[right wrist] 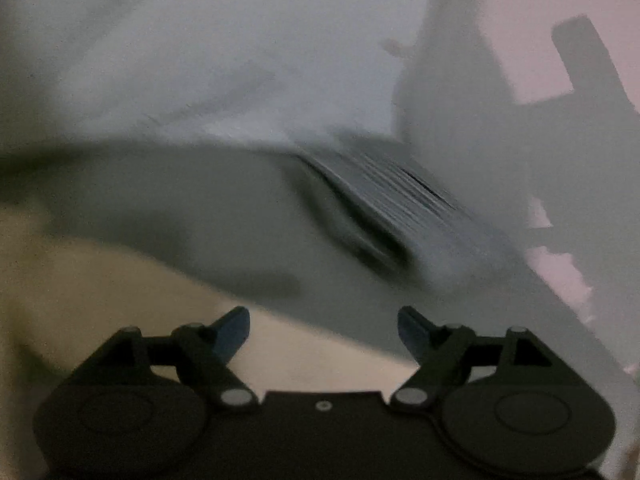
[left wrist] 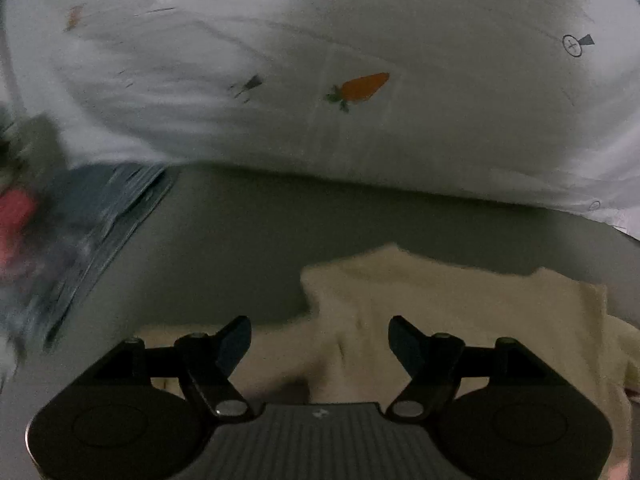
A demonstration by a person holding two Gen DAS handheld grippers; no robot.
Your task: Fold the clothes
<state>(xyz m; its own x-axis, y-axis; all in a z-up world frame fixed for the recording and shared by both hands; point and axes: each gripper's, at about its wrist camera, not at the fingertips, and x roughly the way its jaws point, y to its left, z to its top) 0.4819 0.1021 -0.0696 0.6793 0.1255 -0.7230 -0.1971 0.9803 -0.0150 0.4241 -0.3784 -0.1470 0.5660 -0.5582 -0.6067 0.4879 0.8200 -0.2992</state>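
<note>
A cream garment [left wrist: 440,312] lies on the grey surface [left wrist: 248,240], spreading from the lower middle to the right of the left wrist view. My left gripper [left wrist: 320,340] is open and empty, with its fingertips over the garment's near edge. In the right wrist view the cream garment [right wrist: 100,300] fills the lower left. My right gripper [right wrist: 324,332] is open and empty above the garment's edge. The right wrist view is blurred by motion.
A white cover [left wrist: 320,60] with a carrot print [left wrist: 360,87] rises behind the grey surface. Folded blue denim [left wrist: 100,232] lies at the left, and shows as a blurred stack [right wrist: 400,208] in the right wrist view. Something red [left wrist: 16,216] sits at the far left.
</note>
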